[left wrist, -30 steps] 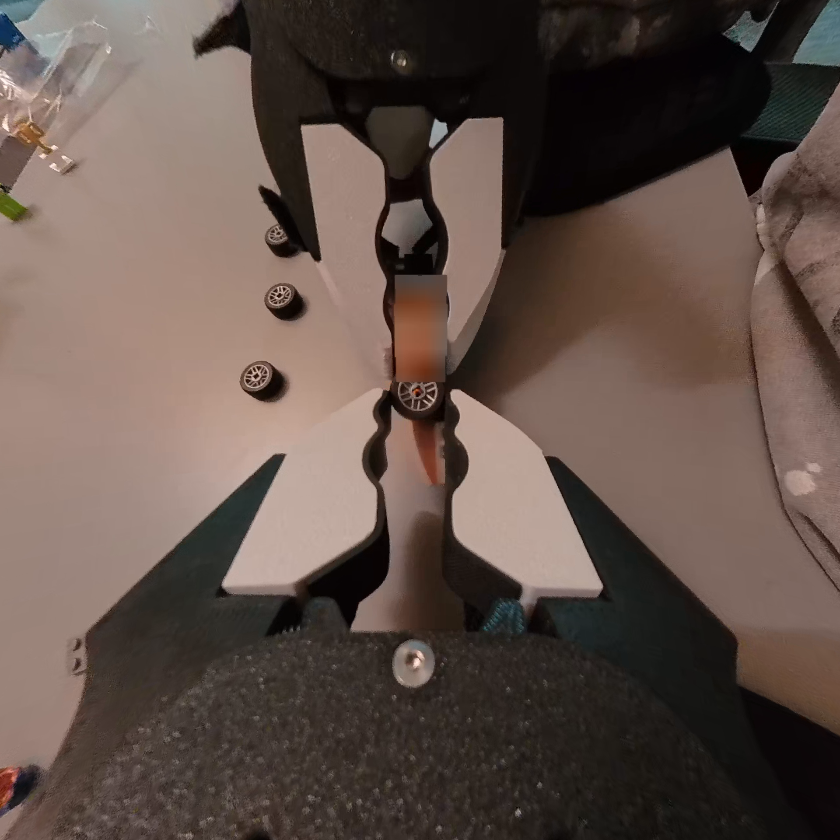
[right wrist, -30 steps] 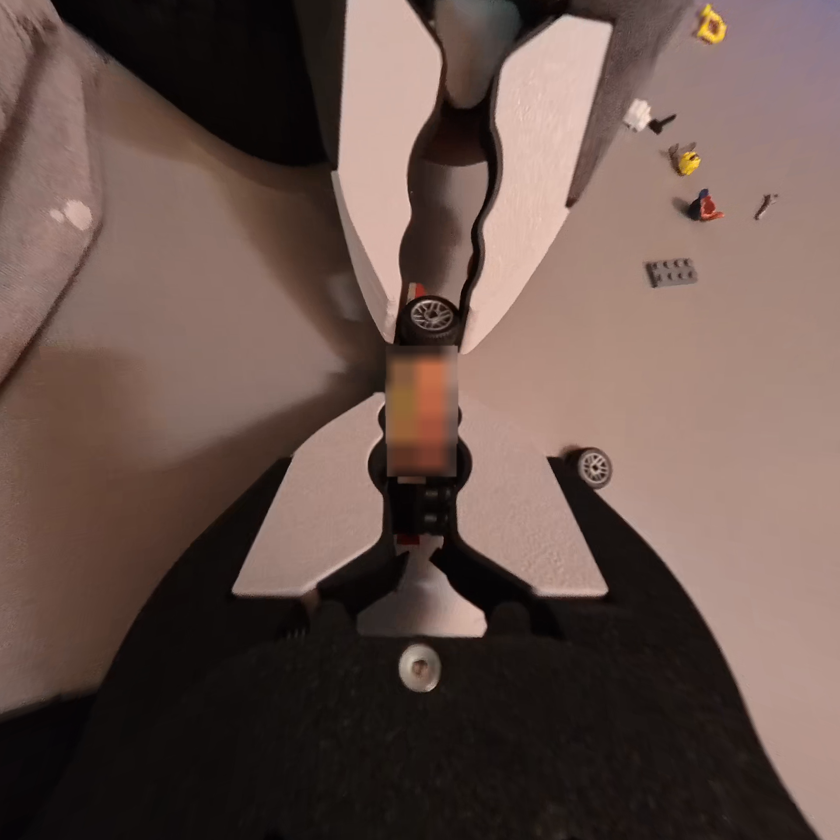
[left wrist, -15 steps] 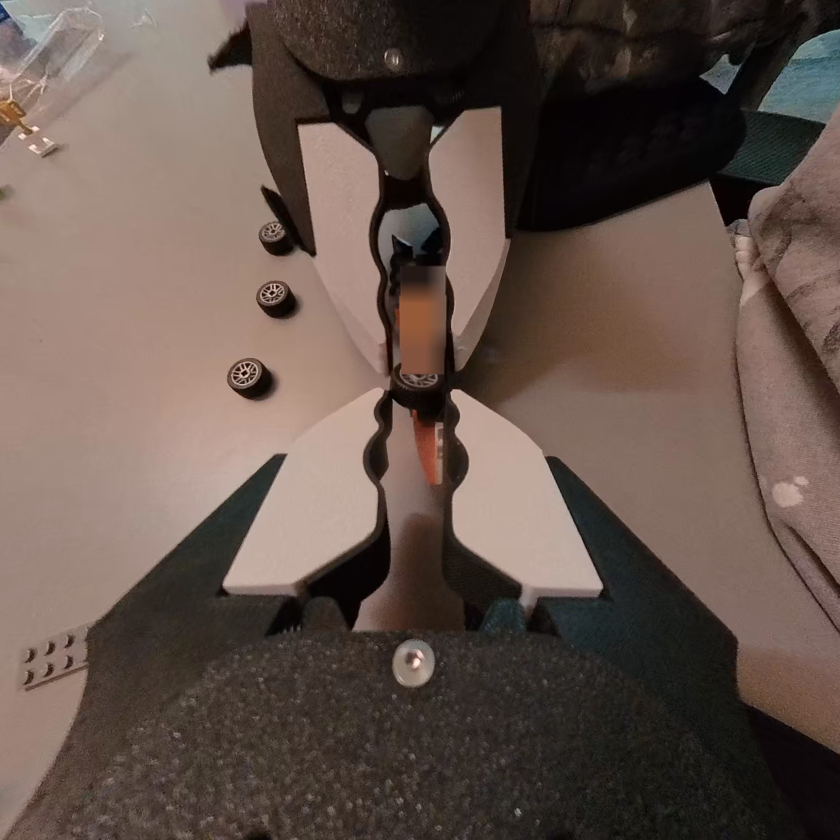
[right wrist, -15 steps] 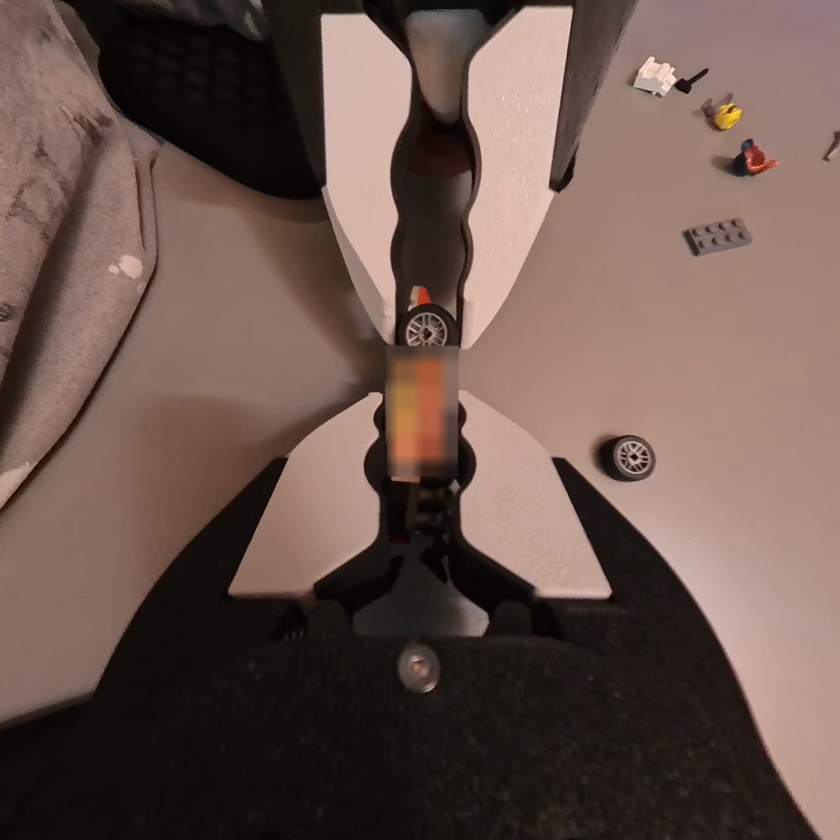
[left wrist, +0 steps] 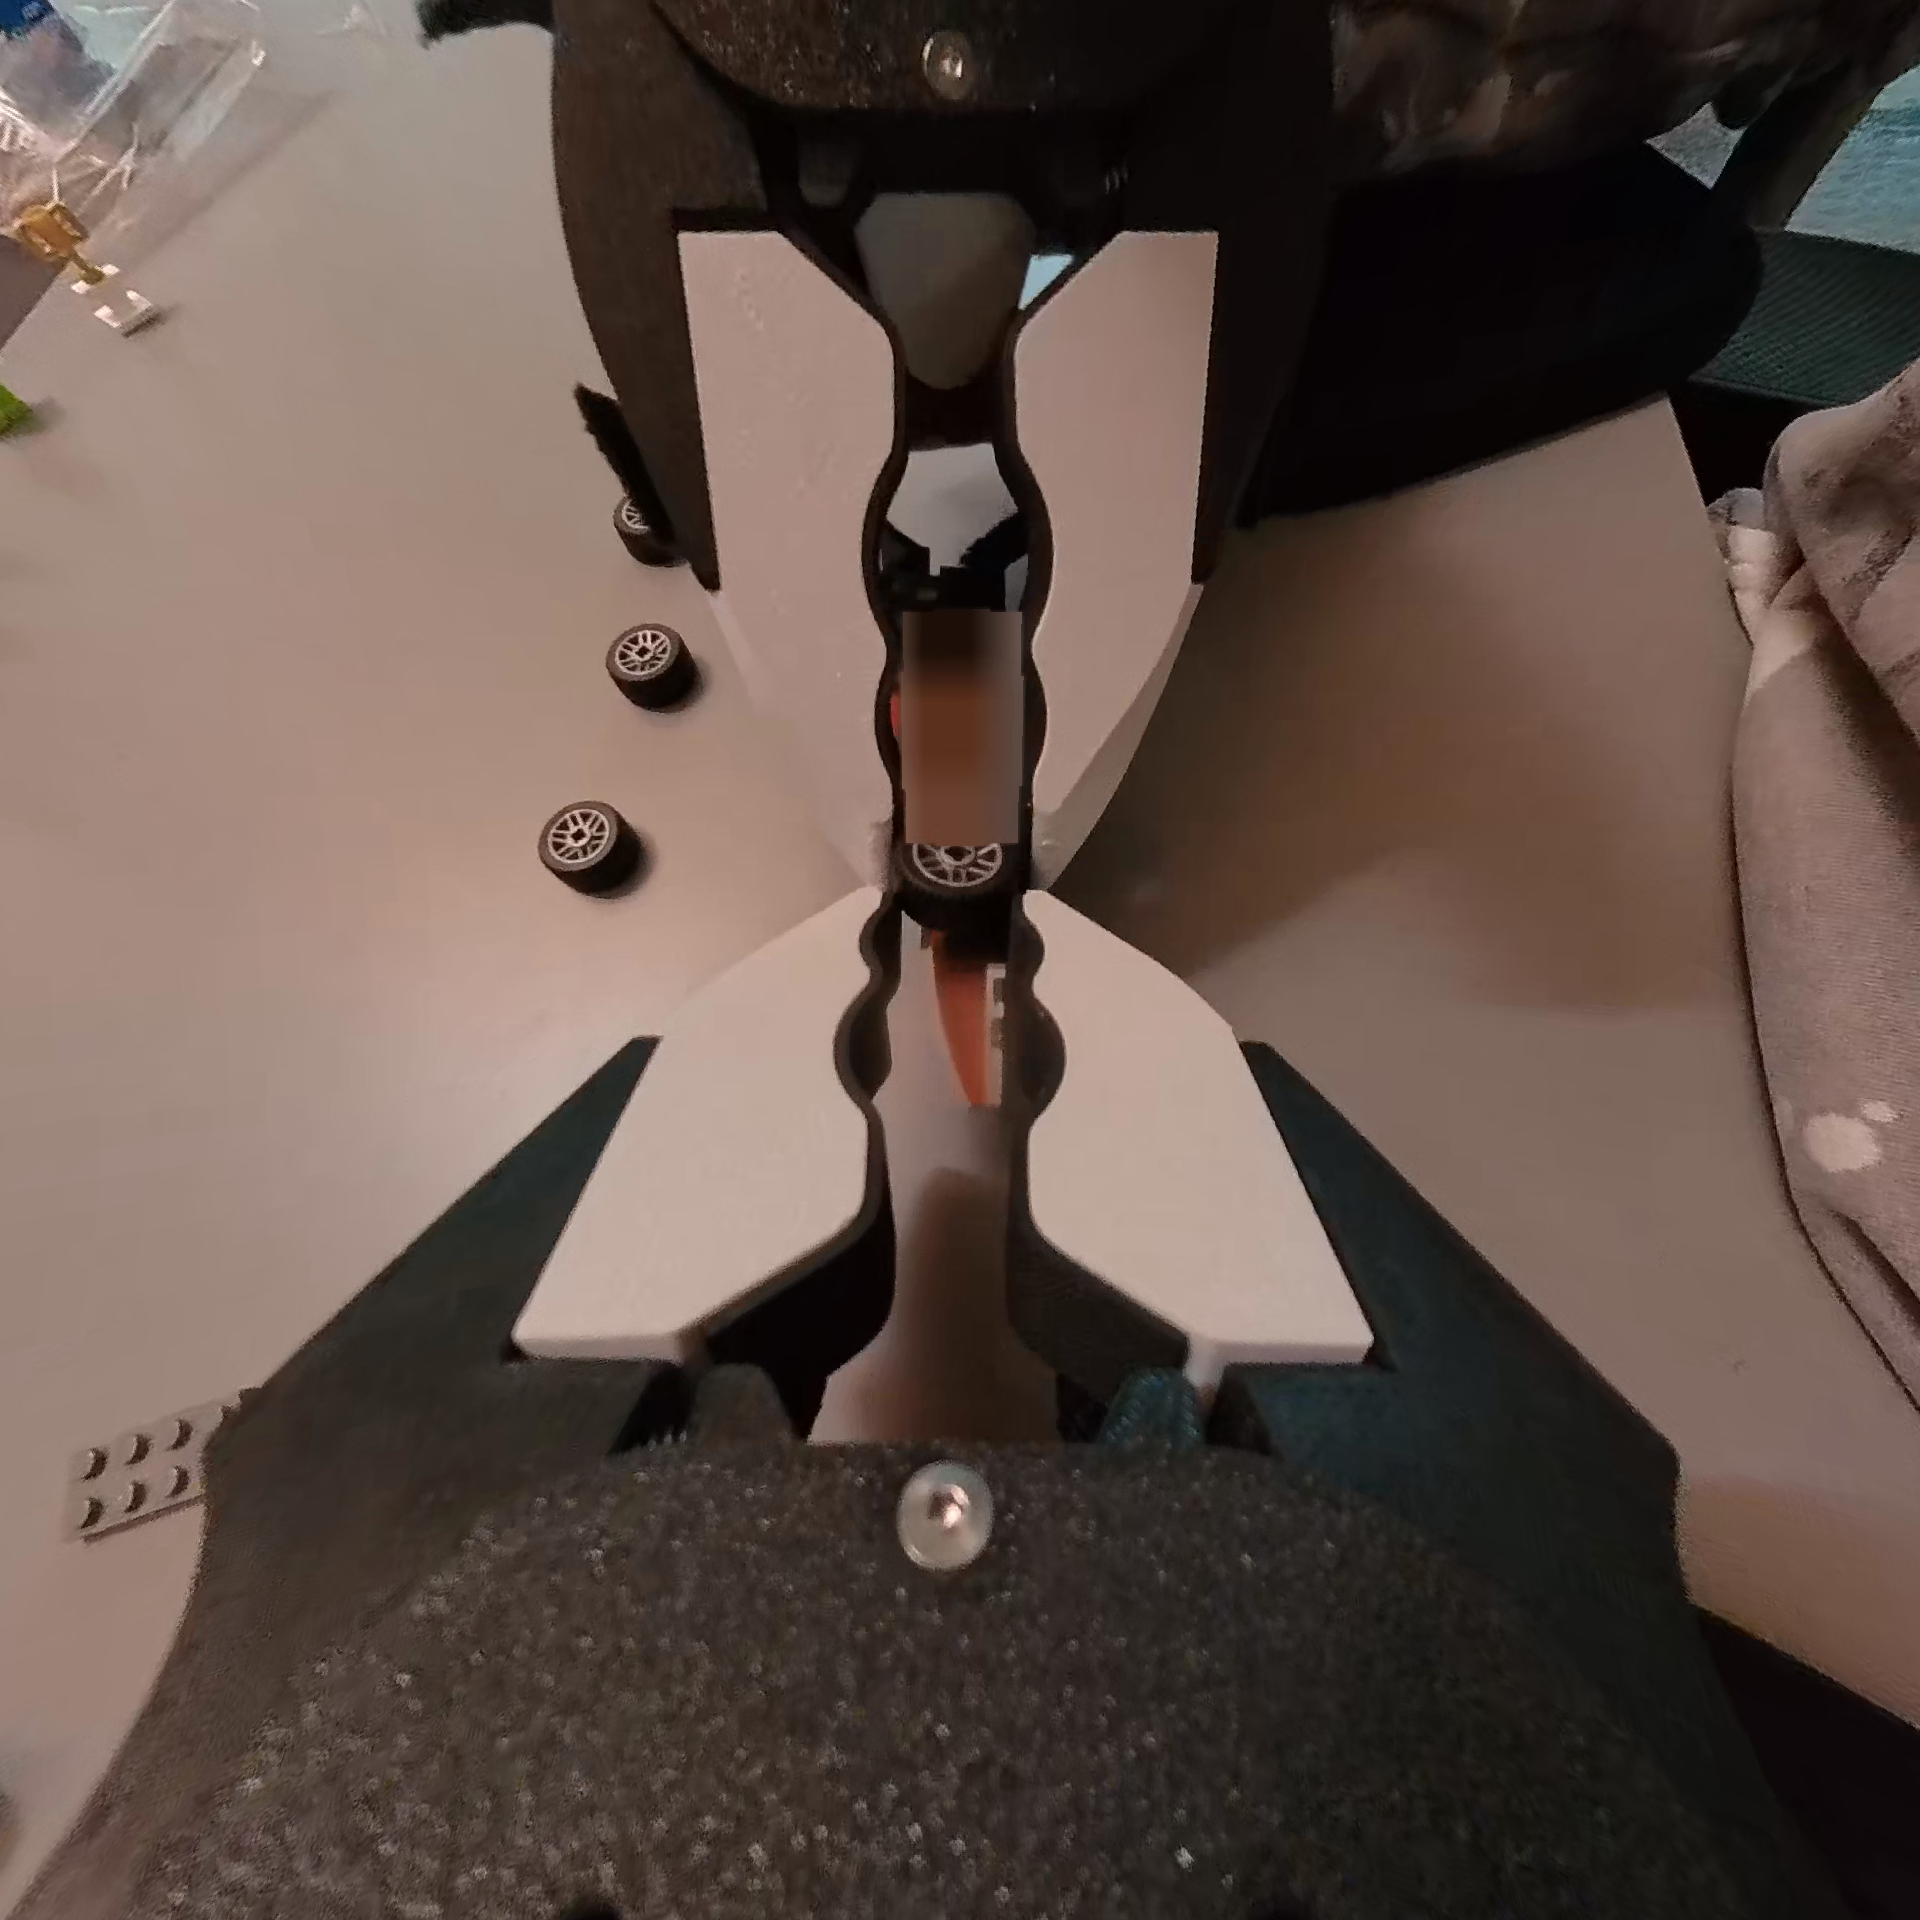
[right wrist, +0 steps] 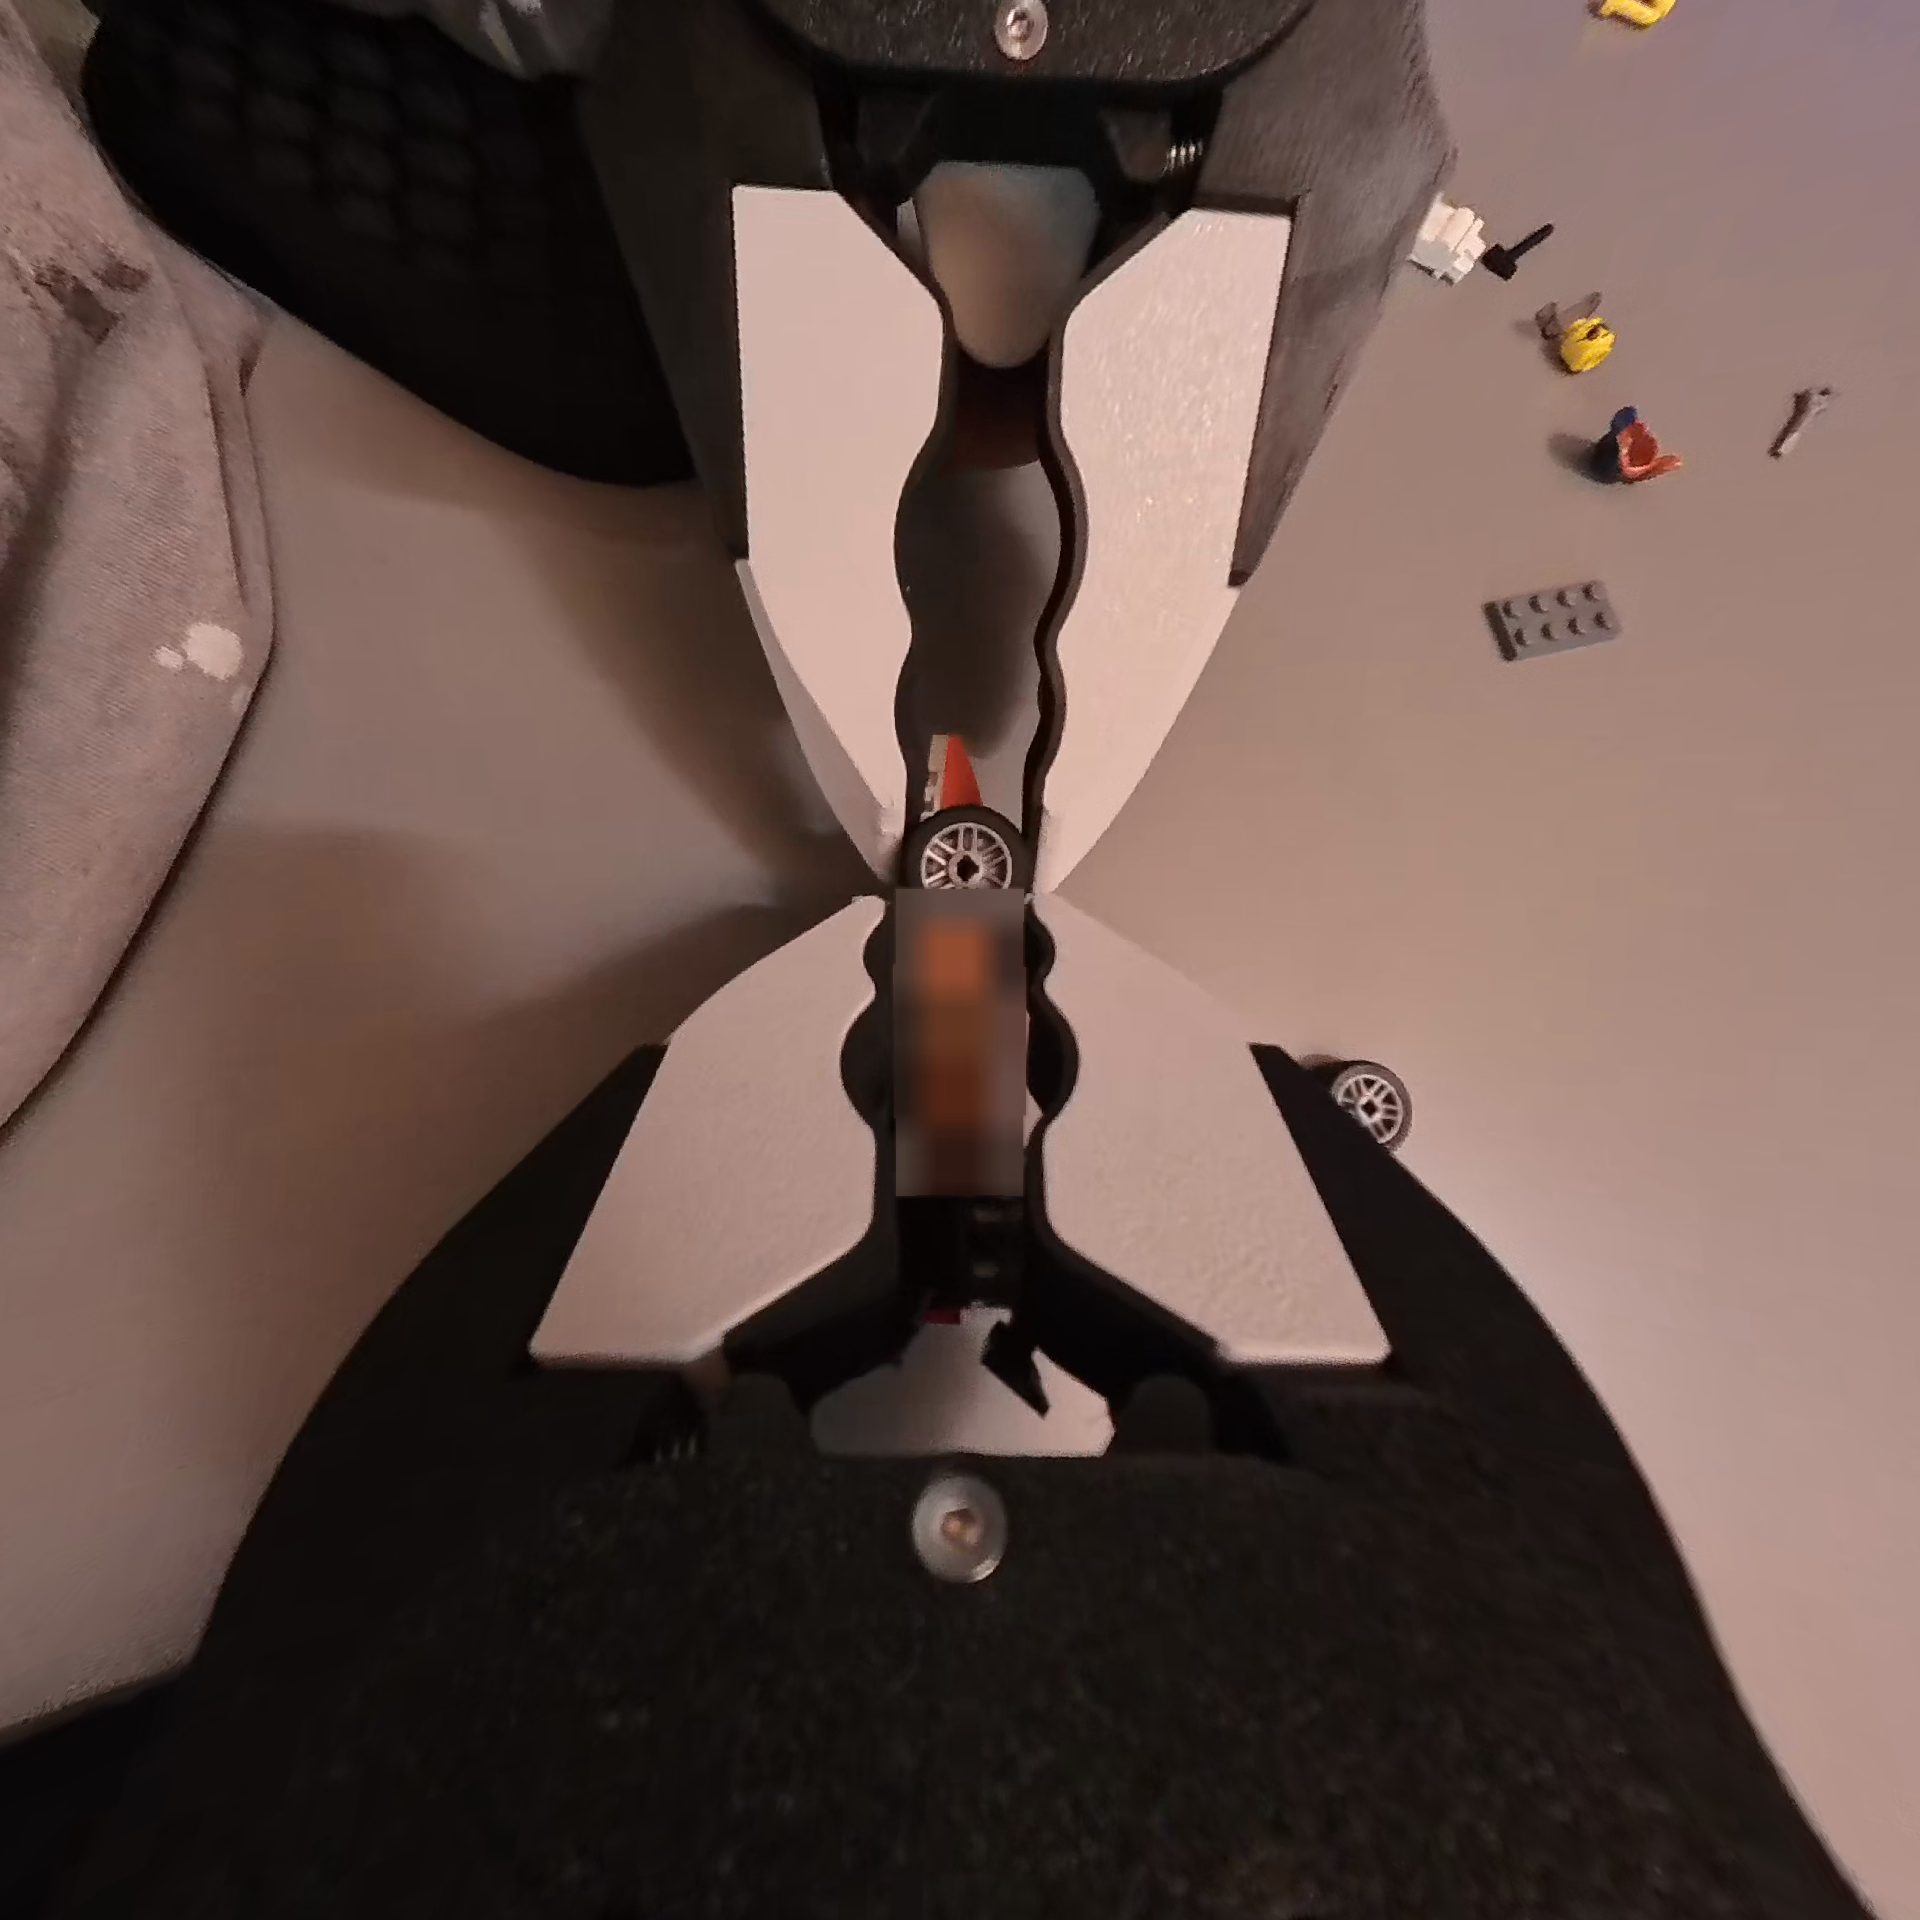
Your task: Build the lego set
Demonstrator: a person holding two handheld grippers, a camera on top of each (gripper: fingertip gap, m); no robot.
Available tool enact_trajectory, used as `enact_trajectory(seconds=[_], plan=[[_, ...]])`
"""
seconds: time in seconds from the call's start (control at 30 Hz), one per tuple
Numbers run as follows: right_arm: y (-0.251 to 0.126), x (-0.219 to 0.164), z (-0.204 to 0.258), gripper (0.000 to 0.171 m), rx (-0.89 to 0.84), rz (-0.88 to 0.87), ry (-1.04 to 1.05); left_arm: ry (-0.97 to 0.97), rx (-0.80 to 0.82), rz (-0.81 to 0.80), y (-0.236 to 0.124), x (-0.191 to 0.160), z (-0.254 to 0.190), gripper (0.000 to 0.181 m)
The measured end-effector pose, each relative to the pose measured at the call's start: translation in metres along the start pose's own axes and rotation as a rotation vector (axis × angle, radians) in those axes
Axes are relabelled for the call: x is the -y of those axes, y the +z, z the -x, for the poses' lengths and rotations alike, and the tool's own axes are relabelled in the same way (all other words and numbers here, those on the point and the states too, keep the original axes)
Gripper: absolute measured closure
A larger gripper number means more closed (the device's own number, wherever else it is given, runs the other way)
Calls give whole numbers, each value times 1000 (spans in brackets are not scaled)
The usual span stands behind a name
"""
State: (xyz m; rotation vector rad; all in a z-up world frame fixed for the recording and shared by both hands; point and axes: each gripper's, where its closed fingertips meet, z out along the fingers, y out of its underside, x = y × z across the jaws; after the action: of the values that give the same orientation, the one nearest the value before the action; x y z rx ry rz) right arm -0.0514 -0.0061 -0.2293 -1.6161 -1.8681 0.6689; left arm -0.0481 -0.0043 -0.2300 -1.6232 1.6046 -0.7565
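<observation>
My right gripper [right wrist: 961, 899] is shut on the orange and black lego car [right wrist: 971, 1247], which lies along its jaws, partly under a blurred patch. The car's orange and white nose [right wrist: 951, 779] sticks out past its tips. My left gripper [left wrist: 951, 909] faces it tip to tip. It is shut on a grey-spoked black wheel [left wrist: 951, 868], held at the side of the car's front. The wheel also shows in the right wrist view [right wrist: 966, 852]. The car's nose [left wrist: 966, 1039] reaches in between the left fingers. Both grippers hover over the pale table [left wrist: 364, 1039].
Three loose wheels [left wrist: 587, 847] [left wrist: 646, 665] [left wrist: 639, 525] lie left of the grippers. A grey studded plate [right wrist: 1553, 618], a yellow piece [right wrist: 1584, 343], a red and blue piece [right wrist: 1636, 452] and a small white piece [right wrist: 1449, 244] lie nearby. A grey cloth [left wrist: 1829, 935] and black chair [left wrist: 1507, 364] sit by the table edge. Both grippers' tips are close together, under 4 cm apart.
The grippers stay joined tip to tip on the car and wheel. The pair has shifted a little over the table, and the grey plate has come into the left view's lower left.
</observation>
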Motion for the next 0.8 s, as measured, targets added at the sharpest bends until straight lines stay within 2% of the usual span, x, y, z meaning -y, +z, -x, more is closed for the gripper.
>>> enact_trajectory(seconds=[0.13,0.3,0.53,0.8], plan=[[-1,-1,-1,150,-7,-25,5,4,0,1,-1,-2,1,163],[-6,-5,-4,152,23,-101,77,-17,-29,33,-1,-14,-2,154],[-9,-4,1,153,36,-155,82,-37,-48,61,14,-17,-7,166],[-12,-6,5,151,81,-147,126,-62,-88,51,14,-12,-12,167]])
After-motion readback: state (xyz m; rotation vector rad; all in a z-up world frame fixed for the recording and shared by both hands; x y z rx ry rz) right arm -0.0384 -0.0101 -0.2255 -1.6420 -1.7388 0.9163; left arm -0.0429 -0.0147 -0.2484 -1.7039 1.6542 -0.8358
